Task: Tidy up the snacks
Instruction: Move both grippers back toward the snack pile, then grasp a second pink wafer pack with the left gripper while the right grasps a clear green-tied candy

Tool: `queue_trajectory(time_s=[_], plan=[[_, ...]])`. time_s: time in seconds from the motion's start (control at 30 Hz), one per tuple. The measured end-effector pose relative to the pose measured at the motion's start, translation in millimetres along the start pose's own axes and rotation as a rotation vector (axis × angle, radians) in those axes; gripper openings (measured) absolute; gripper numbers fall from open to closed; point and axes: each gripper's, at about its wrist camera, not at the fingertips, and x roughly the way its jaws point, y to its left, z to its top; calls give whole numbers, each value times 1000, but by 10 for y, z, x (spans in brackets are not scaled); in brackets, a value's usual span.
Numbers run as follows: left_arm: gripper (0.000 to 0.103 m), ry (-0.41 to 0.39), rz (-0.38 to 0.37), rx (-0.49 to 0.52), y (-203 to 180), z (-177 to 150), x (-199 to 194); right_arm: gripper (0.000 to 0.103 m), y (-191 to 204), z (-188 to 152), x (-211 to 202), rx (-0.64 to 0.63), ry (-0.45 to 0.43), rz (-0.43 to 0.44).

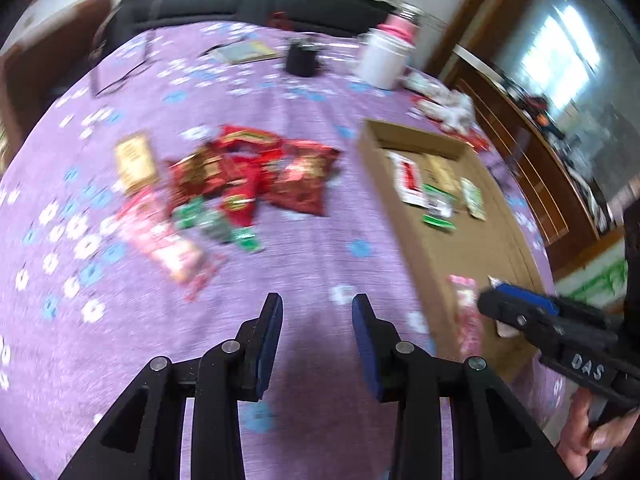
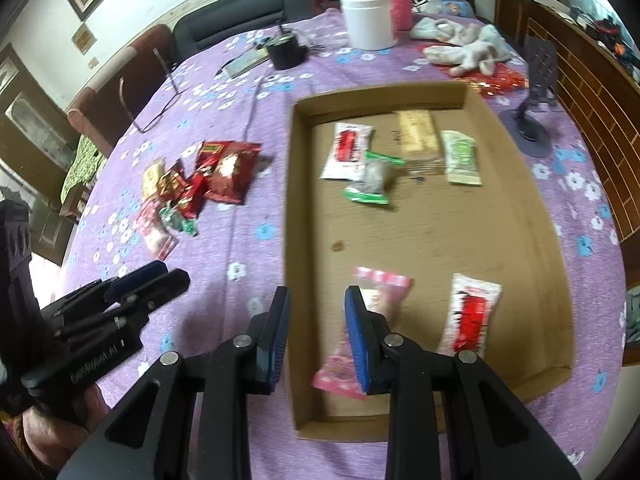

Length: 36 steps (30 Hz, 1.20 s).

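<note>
Two grippers, left [image 1: 317,314] and right [image 2: 317,306] (lettered "DAS"), hover with fingers wide apart and empty; snack packets [image 2: 200,184] lie heaped on the purple desk [image 2: 240,240], others inside the cardboard tray [image 2: 294,240].

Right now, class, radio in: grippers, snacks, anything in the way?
Left gripper open, empty. Right gripper open over cardboard tray. Snack pile on the cloth, beside the tray. Nothing between grippers and pile.
</note>
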Motion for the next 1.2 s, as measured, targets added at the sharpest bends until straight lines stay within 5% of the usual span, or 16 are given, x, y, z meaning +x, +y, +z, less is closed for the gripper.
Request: queue_trajectory(time_s=[0.4,0.57,0.7,0.83,1.2], plan=[[38,0,111,-324,752,162,70,29,32,-31,8,-41,3,10],[56,1,181,-379,847,323,206,29,-143,-60,-45,-26,-5,-4],[56,13,230,-347,848,428,345,29,-247,-66,-88,-17,-16,-11],[32,23,281,-287,861,430,407,29,-239,-53,-128,-33,-31,-4],[32,12,294,-141,1009,-88,66,29,517,142,96,-245,33,181]])
